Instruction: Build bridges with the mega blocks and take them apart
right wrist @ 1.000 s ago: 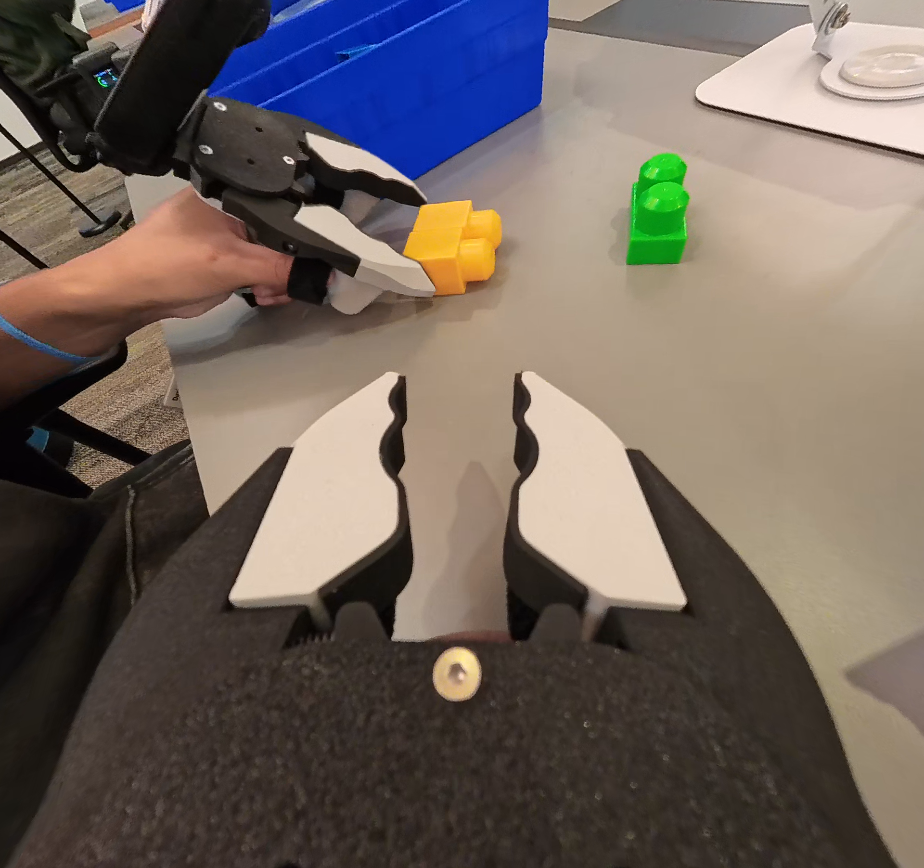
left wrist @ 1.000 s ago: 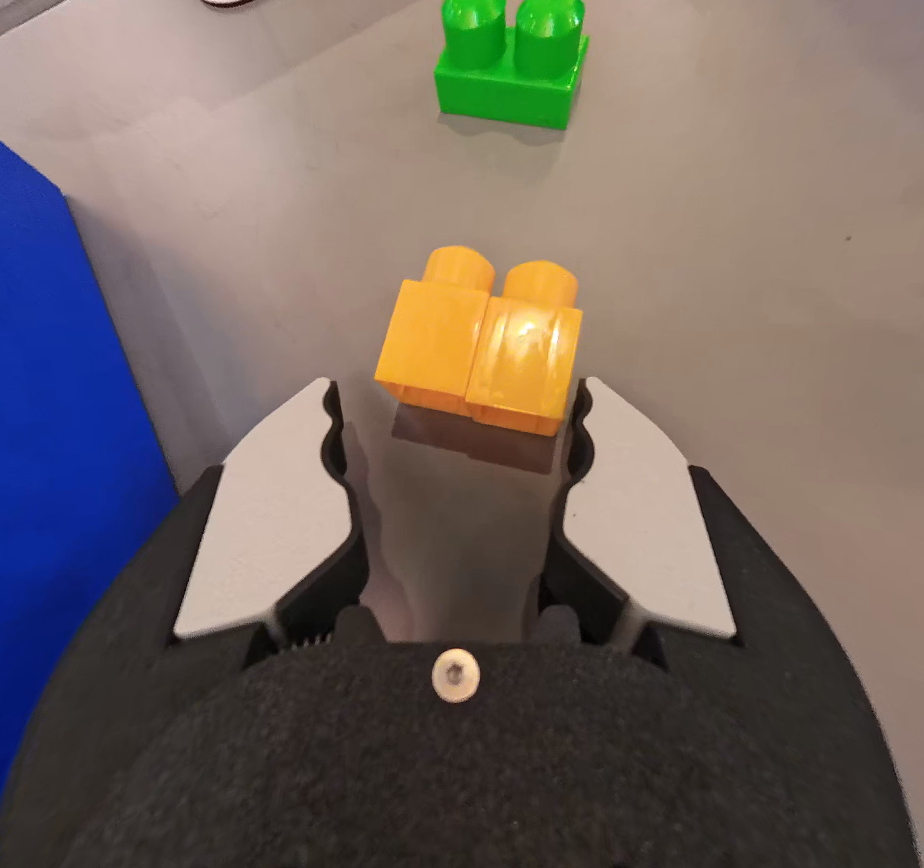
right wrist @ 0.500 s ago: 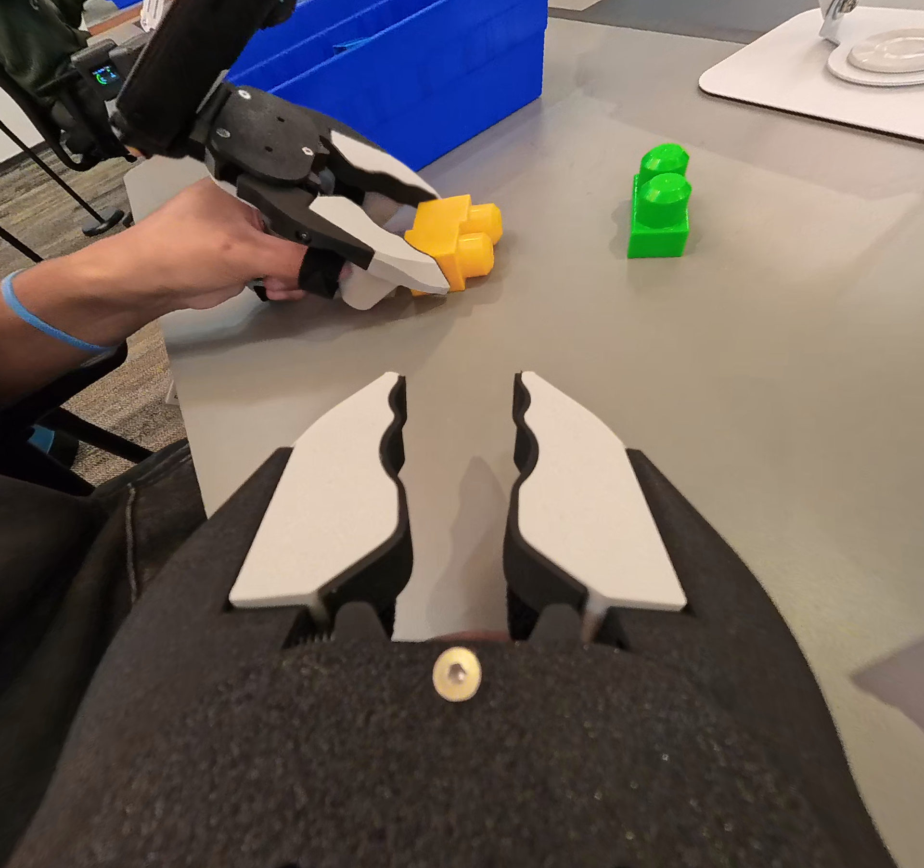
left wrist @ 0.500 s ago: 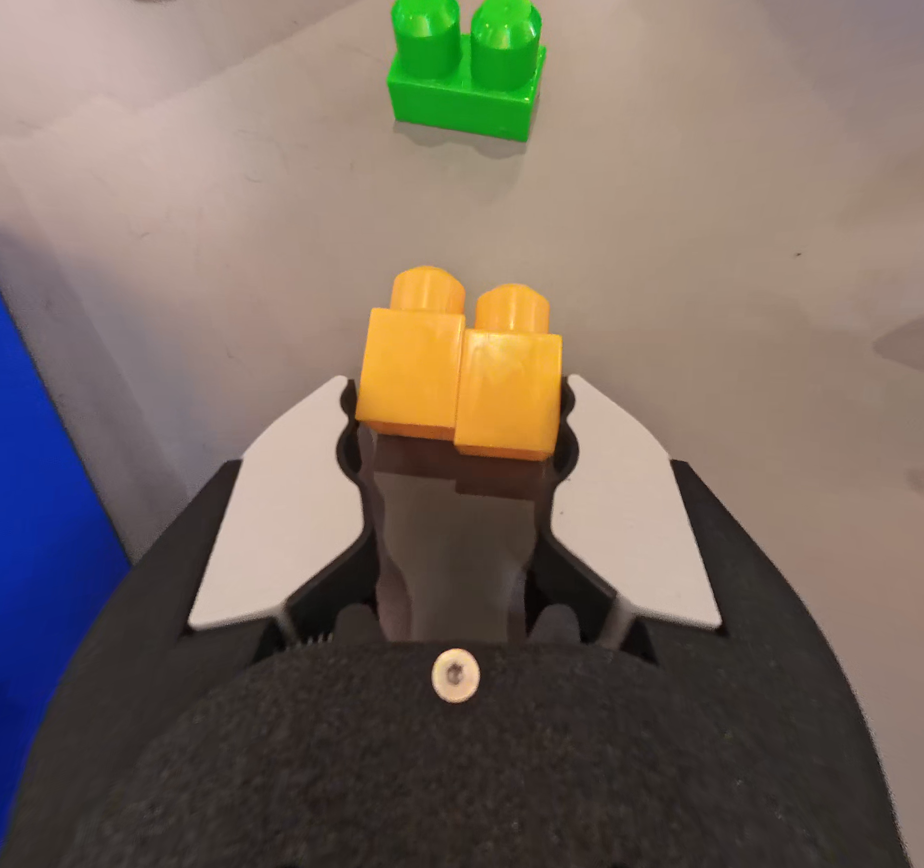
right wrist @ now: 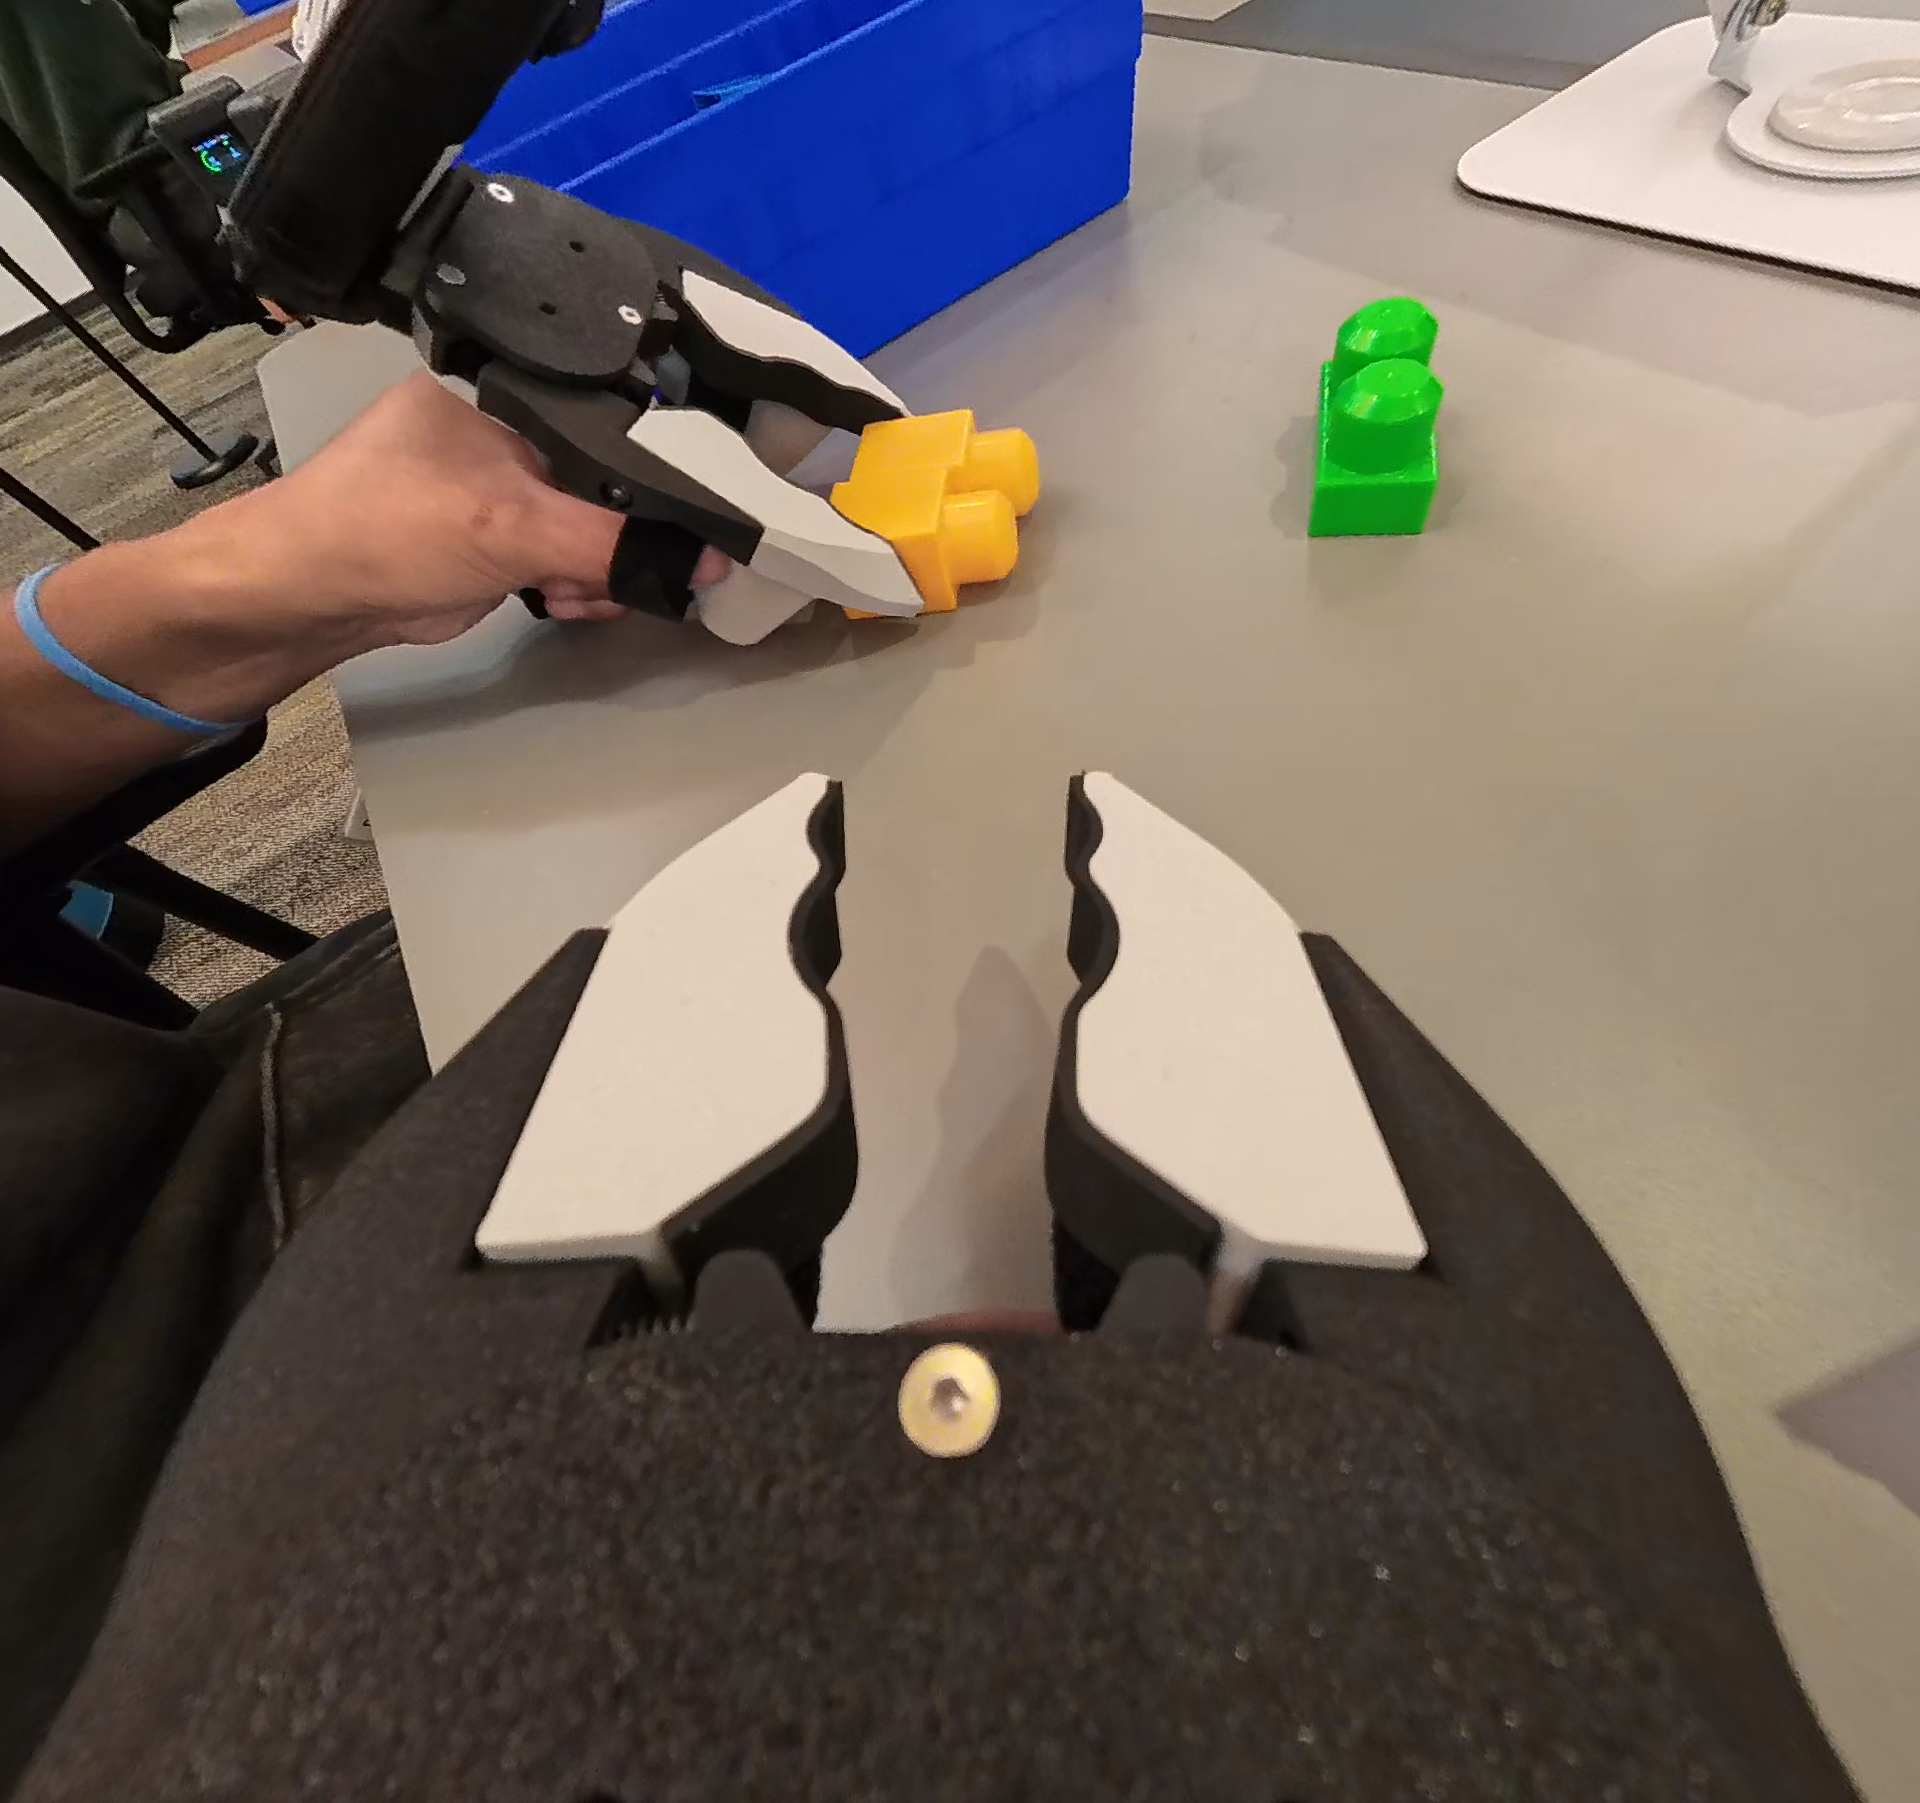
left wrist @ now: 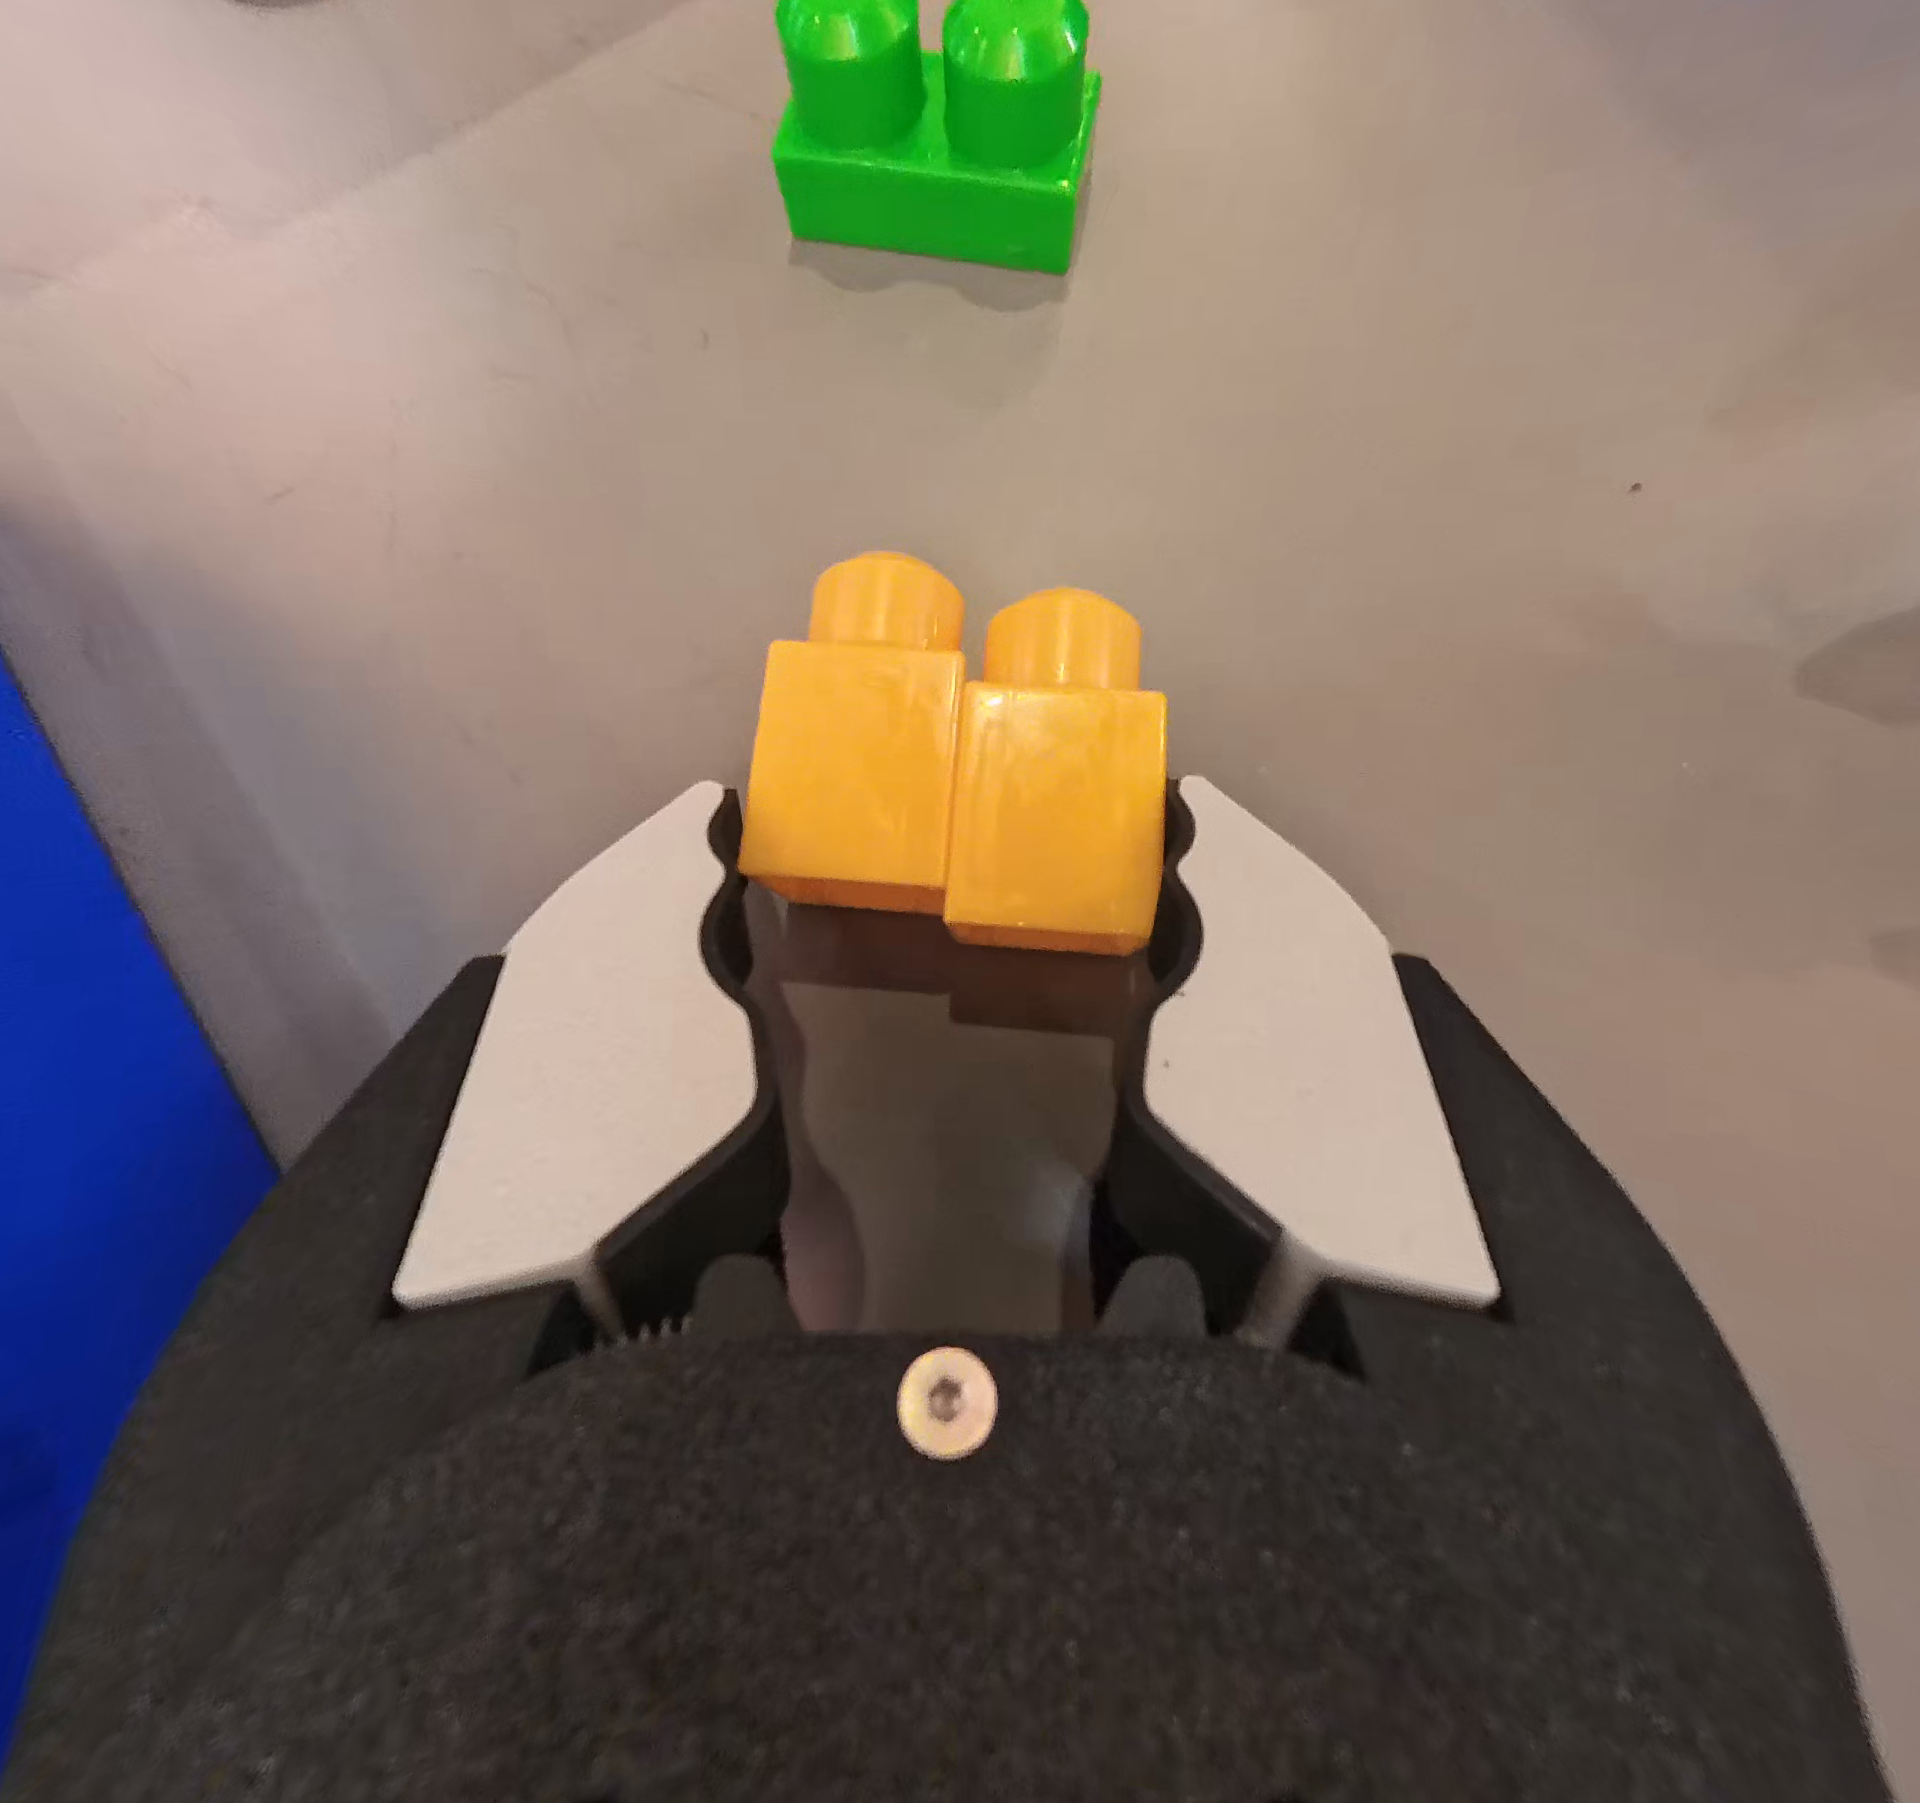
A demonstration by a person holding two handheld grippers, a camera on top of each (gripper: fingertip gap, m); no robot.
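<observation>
Left gripper [left wrist: 951,849]: tilted down toward the worktop [left wrist: 1455,506], fingers clamped on the sides of the yellow block [left wrist: 951,787], studs pointing forward.
Left hand [right wrist: 416,548]: wrapped round the handle, forearm reaching in over the worktop edge.
Right gripper [right wrist: 954,797]: hovering low, parted a little, holding nothing.
Green block [left wrist: 930,153]: upright on the grey worktop, well ahead.
Surroundings: blue bin [right wrist: 862,122] behind, white base plate [right wrist: 1621,153] at far right, carpeted floor.

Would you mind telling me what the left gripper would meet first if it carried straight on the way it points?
Probably the green block, standing ahead of the orange block that the left gripper grips; depth is unclear.
</observation>
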